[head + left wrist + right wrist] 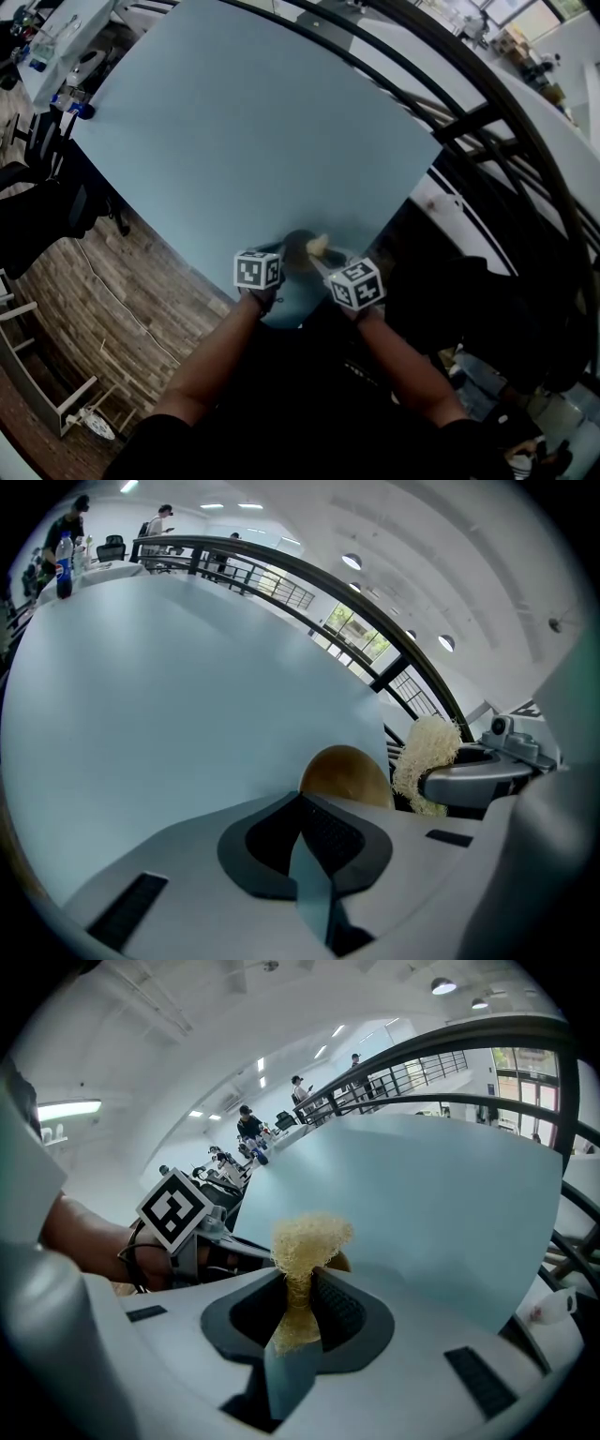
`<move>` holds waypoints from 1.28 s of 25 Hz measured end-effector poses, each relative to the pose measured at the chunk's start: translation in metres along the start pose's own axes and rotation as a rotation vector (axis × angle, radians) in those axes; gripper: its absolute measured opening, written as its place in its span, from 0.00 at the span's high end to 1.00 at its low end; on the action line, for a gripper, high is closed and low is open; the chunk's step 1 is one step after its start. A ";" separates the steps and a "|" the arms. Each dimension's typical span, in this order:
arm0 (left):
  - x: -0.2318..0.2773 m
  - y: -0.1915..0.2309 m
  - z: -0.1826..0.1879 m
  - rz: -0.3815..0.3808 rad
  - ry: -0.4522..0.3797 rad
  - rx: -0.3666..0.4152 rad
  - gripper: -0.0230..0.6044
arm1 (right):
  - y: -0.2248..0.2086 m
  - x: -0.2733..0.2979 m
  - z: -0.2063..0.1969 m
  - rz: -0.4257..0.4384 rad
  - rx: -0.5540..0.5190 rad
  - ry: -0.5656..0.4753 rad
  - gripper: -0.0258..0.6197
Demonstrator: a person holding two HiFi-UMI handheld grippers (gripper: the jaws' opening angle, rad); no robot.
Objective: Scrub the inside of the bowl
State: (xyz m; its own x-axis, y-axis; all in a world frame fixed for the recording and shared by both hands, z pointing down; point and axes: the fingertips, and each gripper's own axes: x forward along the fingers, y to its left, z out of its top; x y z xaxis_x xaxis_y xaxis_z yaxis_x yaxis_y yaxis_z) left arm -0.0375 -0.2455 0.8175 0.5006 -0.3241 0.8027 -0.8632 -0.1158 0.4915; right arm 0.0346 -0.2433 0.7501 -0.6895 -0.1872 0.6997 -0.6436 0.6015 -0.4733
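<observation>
At frame's lower centre, we are pinching the bowl (345, 775) rim in the left gripper (301, 802), while the right gripper (298, 1283) is clamping a scrubber (309, 1237).

The left gripper (302, 801) has its grey jaws drawn together, their dark-padded tips pinching the near edge of a round brown wooden bowl (345, 772). Just right of the bowl, the right gripper (431, 782) clamps a pale yellow fibrous scrubber (427, 752). A pale blue tabletop (169, 696) spreads left of and beyond the bowl, with a black metal railing (309, 574) far behind it.
</observation>
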 end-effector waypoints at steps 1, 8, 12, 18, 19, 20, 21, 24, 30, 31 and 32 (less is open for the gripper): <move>0.000 0.000 0.001 0.003 -0.001 -0.002 0.96 | 0.000 0.001 0.001 -0.001 -0.003 0.003 0.84; -0.029 0.000 0.019 0.030 -0.022 0.041 0.96 | 0.019 0.015 0.014 0.009 -0.045 0.034 0.84; -0.050 -0.006 0.030 0.049 -0.063 0.125 0.96 | 0.035 0.022 0.020 -0.011 -0.077 0.032 0.84; -0.093 -0.031 0.035 0.053 -0.135 0.231 0.96 | 0.054 0.018 0.037 -0.146 -0.158 0.023 0.84; -0.101 -0.036 0.033 0.050 -0.145 0.247 0.96 | 0.061 0.015 0.040 -0.162 -0.175 0.021 0.84; -0.108 -0.041 0.033 0.044 -0.153 0.263 0.96 | 0.067 0.014 0.044 -0.169 -0.191 0.018 0.84; -0.114 -0.045 0.033 0.038 -0.161 0.282 0.96 | 0.074 0.014 0.046 -0.168 -0.205 0.016 0.84; -0.133 -0.048 0.035 0.022 -0.181 0.327 0.96 | 0.096 0.018 0.048 -0.134 -0.241 0.012 0.84; -0.166 -0.038 0.035 -0.015 -0.255 0.341 0.96 | 0.130 0.025 0.050 -0.067 -0.272 0.040 0.84; -0.170 -0.037 0.034 -0.020 -0.263 0.344 0.96 | 0.133 0.025 0.048 -0.073 -0.271 0.055 0.84; -0.175 -0.037 0.033 -0.024 -0.272 0.348 0.96 | 0.135 0.025 0.044 -0.081 -0.270 0.076 0.84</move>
State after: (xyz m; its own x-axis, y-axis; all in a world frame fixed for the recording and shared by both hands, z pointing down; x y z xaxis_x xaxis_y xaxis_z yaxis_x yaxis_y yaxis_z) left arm -0.0950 -0.2159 0.6477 0.5257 -0.5473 0.6513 -0.8455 -0.4208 0.3288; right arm -0.0845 -0.2011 0.6797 -0.6057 -0.1902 0.7726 -0.5770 0.7737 -0.2618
